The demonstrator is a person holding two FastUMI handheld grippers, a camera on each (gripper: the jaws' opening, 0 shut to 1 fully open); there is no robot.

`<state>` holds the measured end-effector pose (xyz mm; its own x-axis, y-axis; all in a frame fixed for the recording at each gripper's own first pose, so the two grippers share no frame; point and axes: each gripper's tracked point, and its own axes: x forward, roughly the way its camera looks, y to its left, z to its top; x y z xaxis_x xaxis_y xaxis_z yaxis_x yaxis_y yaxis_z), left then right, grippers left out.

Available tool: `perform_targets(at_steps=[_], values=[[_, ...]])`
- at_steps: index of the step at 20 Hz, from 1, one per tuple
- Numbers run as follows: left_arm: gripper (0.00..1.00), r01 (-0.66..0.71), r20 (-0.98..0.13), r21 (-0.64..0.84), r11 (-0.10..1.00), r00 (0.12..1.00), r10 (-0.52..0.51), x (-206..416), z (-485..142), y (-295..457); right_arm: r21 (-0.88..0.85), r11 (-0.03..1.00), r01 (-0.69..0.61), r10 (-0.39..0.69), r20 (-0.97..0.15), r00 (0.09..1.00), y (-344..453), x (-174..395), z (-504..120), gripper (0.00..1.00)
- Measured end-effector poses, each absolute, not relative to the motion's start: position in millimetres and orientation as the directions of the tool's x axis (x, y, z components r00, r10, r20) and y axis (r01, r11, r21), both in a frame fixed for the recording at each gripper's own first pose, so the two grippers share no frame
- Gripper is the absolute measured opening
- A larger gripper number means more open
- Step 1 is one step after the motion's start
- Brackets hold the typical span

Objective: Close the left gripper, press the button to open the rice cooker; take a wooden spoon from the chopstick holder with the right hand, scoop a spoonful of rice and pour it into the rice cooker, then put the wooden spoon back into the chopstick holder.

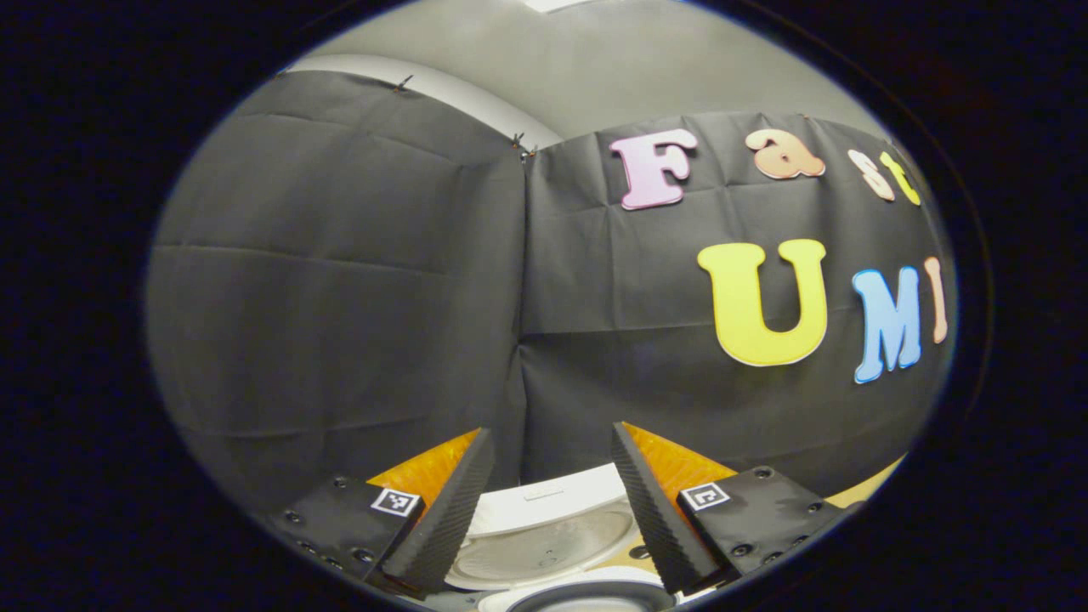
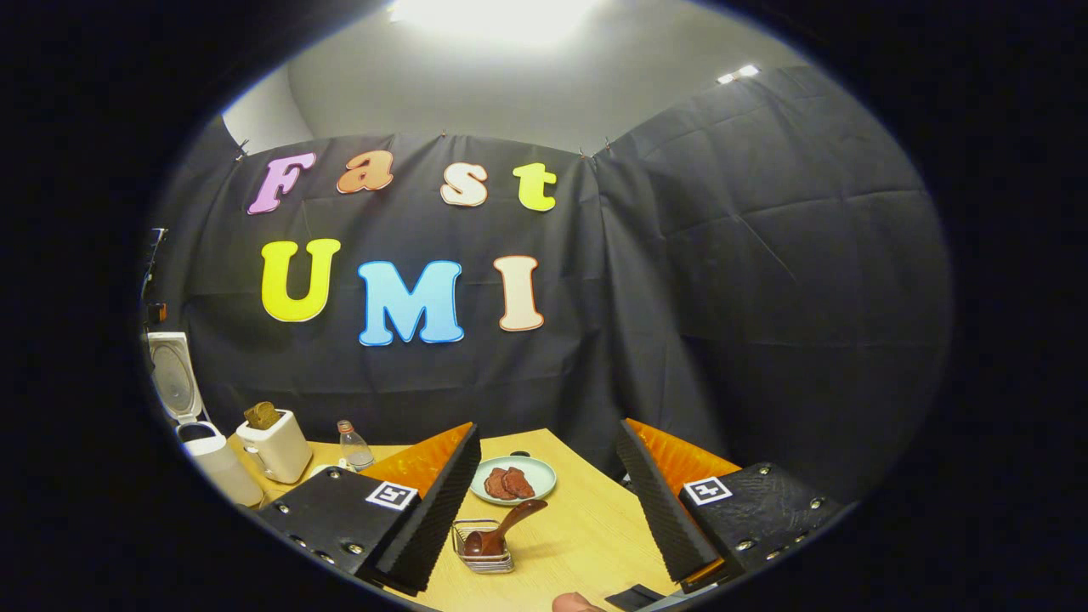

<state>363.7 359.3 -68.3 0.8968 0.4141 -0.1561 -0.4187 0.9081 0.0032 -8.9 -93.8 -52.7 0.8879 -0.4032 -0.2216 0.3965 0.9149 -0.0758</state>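
In the left gripper view, the white rice cooker (image 1: 544, 531) lies just below and between my fingers, its lid raised and the round inner plate facing me. My left gripper (image 1: 551, 433) is open above it and holds nothing. In the right gripper view the same rice cooker (image 2: 212, 459) stands at the far left of the table with its lid (image 2: 174, 378) up. A dark wooden spoon (image 2: 501, 531) leans in a small wire chopstick holder (image 2: 484, 552) close ahead of my right gripper (image 2: 548, 429), which is open and empty.
On the wooden table (image 2: 586, 518) a cream toaster (image 2: 276, 446) with bread stands beside the cooker. A small clear bottle (image 2: 353, 446) and a pale plate (image 2: 512, 480) of brown pieces sit farther back. Black cloth walls close the booth.
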Motion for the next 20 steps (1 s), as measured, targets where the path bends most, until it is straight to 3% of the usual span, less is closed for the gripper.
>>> perform_targets(at_steps=[4,9,20], values=[[0.96,-0.47,-0.282,-0.029,0.882,0.851,0.444,377,-115,378,-0.088,0.906,0.415,-0.423,-0.235,0.875,-97,-19,-53,0.98],[0.95,-0.466,-0.292,0.029,0.884,0.842,0.453,379,-115,372,-0.061,0.911,0.407,-0.41,-0.226,0.884,-92,-15,-50,0.98],[0.94,-0.454,-0.349,0.018,0.891,0.832,0.431,353,-115,333,-0.073,0.965,0.25,-0.26,-0.219,0.94,-73,18,-49,0.98]])
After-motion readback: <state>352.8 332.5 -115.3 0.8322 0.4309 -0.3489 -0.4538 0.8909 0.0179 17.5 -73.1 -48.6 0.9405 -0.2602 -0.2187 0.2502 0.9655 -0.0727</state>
